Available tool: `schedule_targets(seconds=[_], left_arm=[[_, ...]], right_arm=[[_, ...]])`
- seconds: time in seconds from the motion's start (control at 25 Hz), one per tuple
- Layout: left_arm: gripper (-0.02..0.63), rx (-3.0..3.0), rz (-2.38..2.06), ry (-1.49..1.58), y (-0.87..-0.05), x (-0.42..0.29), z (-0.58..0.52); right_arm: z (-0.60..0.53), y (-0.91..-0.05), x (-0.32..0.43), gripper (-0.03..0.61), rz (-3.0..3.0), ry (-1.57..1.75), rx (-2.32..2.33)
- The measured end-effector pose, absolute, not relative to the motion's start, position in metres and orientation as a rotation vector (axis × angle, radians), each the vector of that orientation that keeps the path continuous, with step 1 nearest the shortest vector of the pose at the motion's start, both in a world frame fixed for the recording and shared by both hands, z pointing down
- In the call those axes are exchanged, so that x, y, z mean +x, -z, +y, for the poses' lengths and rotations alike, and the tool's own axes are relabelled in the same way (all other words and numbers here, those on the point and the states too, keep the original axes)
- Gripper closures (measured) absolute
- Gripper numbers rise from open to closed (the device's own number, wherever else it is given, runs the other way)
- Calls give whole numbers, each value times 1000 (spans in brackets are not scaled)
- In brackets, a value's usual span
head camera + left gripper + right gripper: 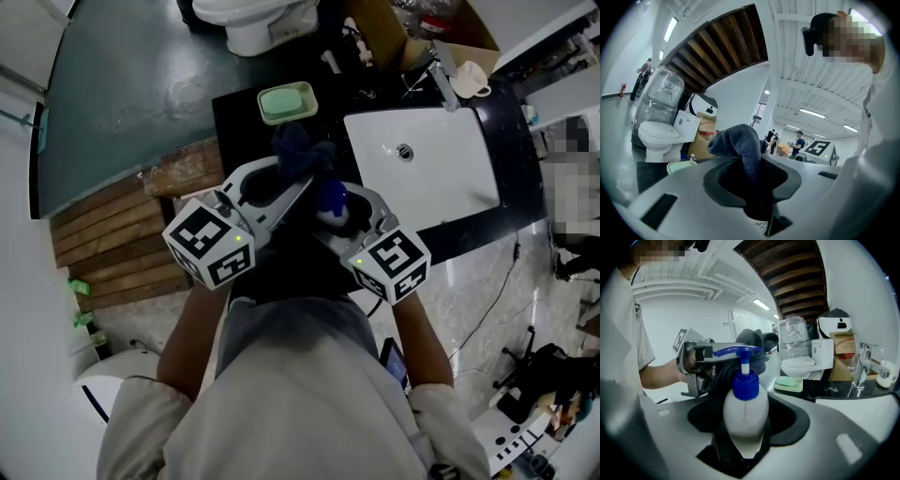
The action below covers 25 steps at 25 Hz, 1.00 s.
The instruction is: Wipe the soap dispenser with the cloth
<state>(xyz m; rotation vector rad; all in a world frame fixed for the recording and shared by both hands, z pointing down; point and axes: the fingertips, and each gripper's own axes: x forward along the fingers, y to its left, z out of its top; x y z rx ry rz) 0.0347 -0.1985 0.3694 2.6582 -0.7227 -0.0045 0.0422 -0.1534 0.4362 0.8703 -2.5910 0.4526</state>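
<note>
In the head view, the left gripper [279, 184] was closed on a dark cloth [300, 150], and the right gripper [339, 212] was clamped on the dispenser [330, 199]. The cloth was at 12 o'clock from the dispenser, and the white sink [441, 178] at 2 o'clock. A green soap dish [287, 101] lay at 12 o'clock from the cloth. In the left gripper view, the jaws pinched the cloth [737, 140], and its bunched end stood above them. In the right gripper view, the jaws pressed both sides of the white dispenser [745, 411]. Its blue pump [737, 351] pointed to 9 o'clock, and the cloth [752, 339] was just behind it. I could not tell if they touched.
</note>
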Motion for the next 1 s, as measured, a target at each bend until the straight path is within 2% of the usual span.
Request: schedule_targets(seconds=[1.0], left_arm=[[523,2543,-816,7,-407,7,-220]], right_arm=[[-154,-436,40,319,-2599,-463,868]])
